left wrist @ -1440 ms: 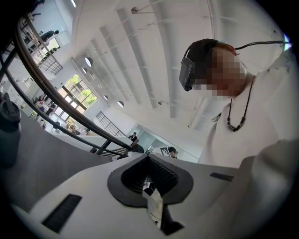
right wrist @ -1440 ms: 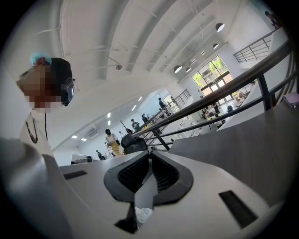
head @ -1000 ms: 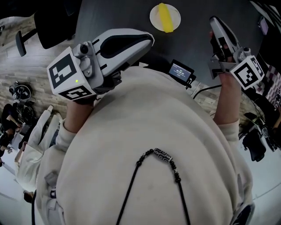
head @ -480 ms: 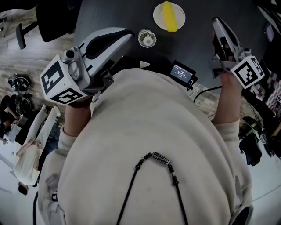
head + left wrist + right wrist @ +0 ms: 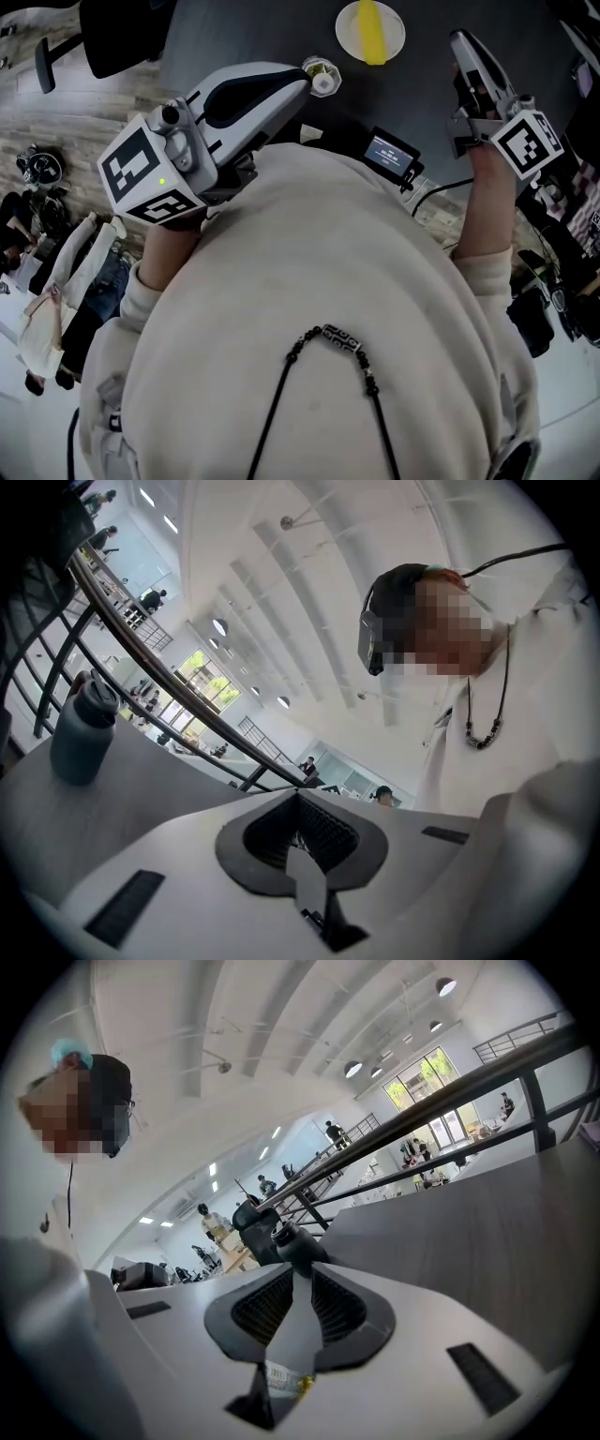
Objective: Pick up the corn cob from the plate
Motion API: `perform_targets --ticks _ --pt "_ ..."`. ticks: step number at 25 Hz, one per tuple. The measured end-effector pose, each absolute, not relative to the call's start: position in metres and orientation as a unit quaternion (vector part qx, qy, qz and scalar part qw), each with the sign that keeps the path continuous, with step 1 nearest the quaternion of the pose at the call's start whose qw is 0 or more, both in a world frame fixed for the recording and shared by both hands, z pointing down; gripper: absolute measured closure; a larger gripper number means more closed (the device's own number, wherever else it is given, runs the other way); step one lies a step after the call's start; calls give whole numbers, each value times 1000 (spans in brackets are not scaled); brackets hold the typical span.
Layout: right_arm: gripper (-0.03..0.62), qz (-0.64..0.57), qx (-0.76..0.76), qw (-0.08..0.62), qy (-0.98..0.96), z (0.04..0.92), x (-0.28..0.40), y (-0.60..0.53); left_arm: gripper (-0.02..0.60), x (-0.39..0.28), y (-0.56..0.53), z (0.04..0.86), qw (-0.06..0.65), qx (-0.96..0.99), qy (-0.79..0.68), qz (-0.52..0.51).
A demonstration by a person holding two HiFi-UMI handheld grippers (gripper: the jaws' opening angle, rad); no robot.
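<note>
Spanning the top, the desk (image 5: 281, 28) faces the left gripper (image 5: 307, 79), shut, and the right gripper (image 5: 459, 42), its empty jaws just opened narrowly; the plate (image 5: 350, 28) at top centre holds the cob (image 5: 374, 33), likely light, firm, rollable, so pinch mid-length.

**Matt table, soft cloth, smooth plastic**

Your table (image 5: 253, 37) looks dark and matt. Your sweater (image 5: 309, 281) is cream knit cloth. The floor (image 5: 56, 112) shows wood-grain planks. Your left gripper (image 5: 298, 797) is smooth white plastic with ribbed black pads (image 5: 330, 832).
</note>
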State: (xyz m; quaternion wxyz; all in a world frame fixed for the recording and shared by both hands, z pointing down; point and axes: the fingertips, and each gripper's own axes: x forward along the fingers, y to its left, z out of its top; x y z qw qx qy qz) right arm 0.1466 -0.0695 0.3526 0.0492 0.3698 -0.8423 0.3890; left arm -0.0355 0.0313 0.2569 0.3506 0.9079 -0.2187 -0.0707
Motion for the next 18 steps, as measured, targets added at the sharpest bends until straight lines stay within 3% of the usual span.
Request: perform_targets --ticks 14,18 --pt "462 386 394 74 -831 398 141 -80 580 -31 43 263 358 907 -212 -72" --pt "394 392 385 105 -829 426 129 -84 580 -36 42 263 359 905 -215 -73"
